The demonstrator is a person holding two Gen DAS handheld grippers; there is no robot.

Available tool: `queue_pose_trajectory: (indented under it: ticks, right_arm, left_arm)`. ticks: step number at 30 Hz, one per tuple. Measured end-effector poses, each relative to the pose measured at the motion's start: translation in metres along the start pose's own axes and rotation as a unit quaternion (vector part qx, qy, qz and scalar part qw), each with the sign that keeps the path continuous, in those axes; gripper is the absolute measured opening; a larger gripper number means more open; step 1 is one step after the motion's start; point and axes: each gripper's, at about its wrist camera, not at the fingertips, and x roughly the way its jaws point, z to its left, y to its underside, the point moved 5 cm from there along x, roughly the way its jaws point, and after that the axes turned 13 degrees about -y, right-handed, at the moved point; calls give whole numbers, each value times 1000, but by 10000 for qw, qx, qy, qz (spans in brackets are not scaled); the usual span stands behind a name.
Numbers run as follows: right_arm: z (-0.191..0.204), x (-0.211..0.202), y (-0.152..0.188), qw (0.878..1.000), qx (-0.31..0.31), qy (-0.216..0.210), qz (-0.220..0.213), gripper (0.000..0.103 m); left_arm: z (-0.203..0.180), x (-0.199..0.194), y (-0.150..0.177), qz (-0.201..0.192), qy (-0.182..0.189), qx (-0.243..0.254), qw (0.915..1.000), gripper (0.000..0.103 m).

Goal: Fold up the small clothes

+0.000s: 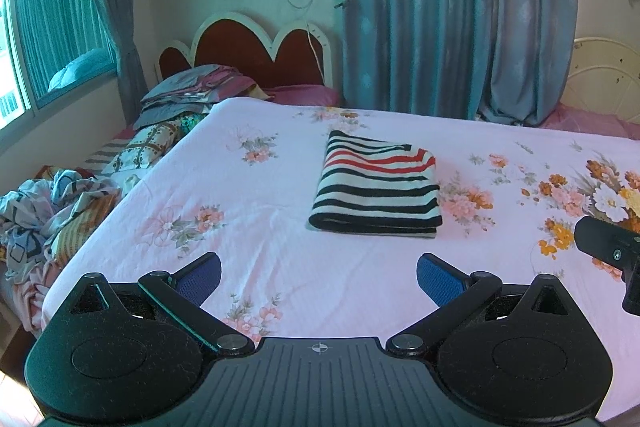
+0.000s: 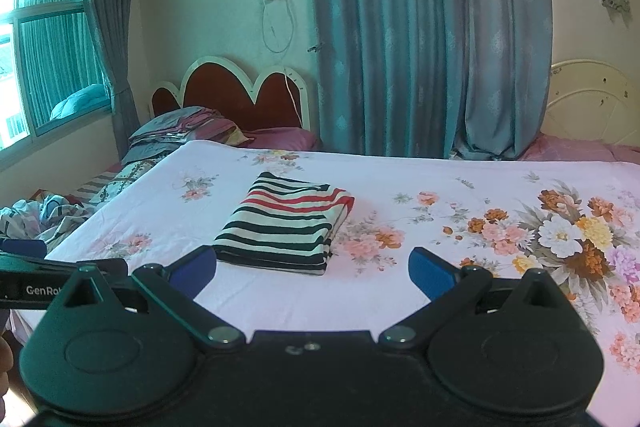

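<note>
Since the striped shirt (image 1: 376,187) already lies folded in a neat rectangle on the flowered bedsheet (image 1: 280,267), this piece looks finished. Both the left gripper (image 1: 319,277) and right gripper (image 2: 312,273) hang wide and empty, short of it; a heap of clothes (image 1: 44,211) beside the bed may remain.

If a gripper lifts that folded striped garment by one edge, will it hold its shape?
Probably not. The striped garment looks like soft knit in stacked layers, so it would likely droop and unfold. It seems light, and pushed across the sheet it may bunch.
</note>
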Motion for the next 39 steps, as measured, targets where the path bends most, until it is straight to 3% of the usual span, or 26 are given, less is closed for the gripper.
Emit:
queue_pose_trajectory:
  ticks: [29, 39]
  right_arm:
    - [-7, 9, 2, 9999, 31, -44, 108, 102]
    - [-15, 19, 3, 9997, 76, -54, 207, 102]
  left_arm:
    - [-5, 7, -3, 105, 0, -20, 9999, 103]
    - [-14, 22, -3, 146, 276, -34, 9995, 103]
